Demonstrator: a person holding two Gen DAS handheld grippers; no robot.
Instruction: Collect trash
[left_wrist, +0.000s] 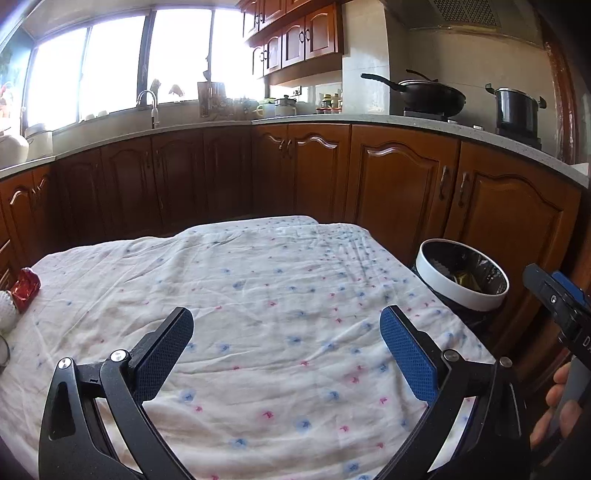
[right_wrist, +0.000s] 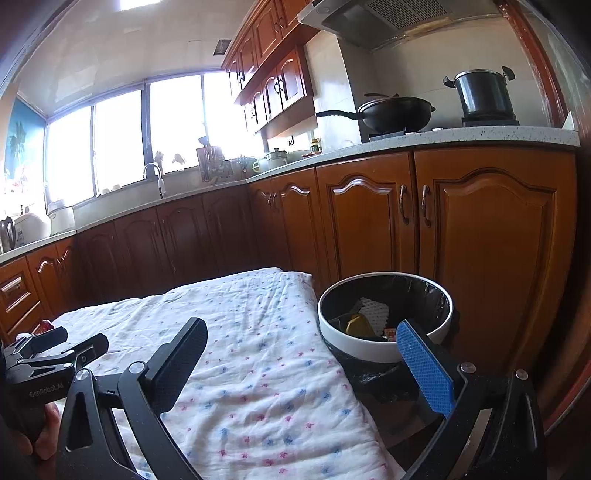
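A white-rimmed trash bin (left_wrist: 476, 295) with a black liner stands to the right of the cloth-covered table (left_wrist: 258, 295); it also shows in the right wrist view (right_wrist: 369, 352). It holds a yellow wrapper (right_wrist: 356, 325) and white foam netting (right_wrist: 375, 310). A red crumpled wrapper (left_wrist: 25, 288) and a white foam net (left_wrist: 7, 304) lie at the table's left edge. My left gripper (left_wrist: 286, 325) is open and empty over the table. My right gripper (right_wrist: 301, 341) is open and empty, its blue finger in front of the bin rim.
Wooden kitchen cabinets (left_wrist: 399, 177) and a stone counter (left_wrist: 369, 120) run behind the table and bin. A wok (left_wrist: 428, 96) and a pot (left_wrist: 515, 109) sit on the stove. A sink tap (left_wrist: 149, 103) stands under the windows.
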